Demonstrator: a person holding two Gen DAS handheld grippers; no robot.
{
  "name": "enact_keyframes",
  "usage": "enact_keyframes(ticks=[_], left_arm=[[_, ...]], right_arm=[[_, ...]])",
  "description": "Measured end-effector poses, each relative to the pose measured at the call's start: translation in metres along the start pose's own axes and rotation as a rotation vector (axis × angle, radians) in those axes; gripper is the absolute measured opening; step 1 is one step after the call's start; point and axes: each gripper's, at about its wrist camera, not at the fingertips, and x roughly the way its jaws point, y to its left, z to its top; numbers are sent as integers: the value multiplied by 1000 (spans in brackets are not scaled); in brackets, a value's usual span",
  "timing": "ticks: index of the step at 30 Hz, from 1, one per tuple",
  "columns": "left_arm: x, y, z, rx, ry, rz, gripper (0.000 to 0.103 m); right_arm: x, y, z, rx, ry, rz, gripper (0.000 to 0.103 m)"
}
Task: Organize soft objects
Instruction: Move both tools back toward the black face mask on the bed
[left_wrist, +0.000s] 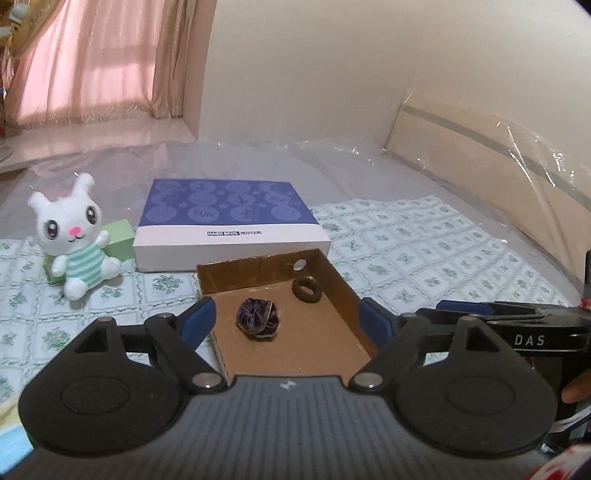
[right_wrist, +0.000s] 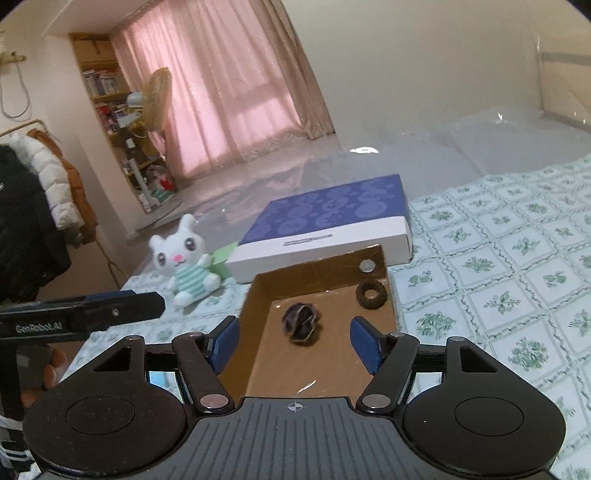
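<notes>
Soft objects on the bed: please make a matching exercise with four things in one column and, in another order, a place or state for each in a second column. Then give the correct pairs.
Things
1. purple scrunchie
2. dark ring-shaped hair tie
3. white plush rabbit
4. blue patterned box

Places or states
A. sits on the bedsheet, leaning against a green block
B. lies closed, just behind the cardboard tray
C. in the middle of the tray floor
D. in the far right corner of the tray

Pairs: 1-C, 2-D, 3-A, 4-B
</notes>
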Motion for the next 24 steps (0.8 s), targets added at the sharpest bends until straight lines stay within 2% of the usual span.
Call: enact_keyframes(ticks=[7,13,24], left_arm=[[-77,-17,-25,58,-45,45,86],[-141,-19,-53,27,-74,49,86],[-236,-4,-111,-33,-102,159,86]], right_arm=[[-57,38,-23,-15,-50,-2,68],[-100,68,-47,-22,-82,-3,69],[-156,112,-96,-45,-105,-13,69]])
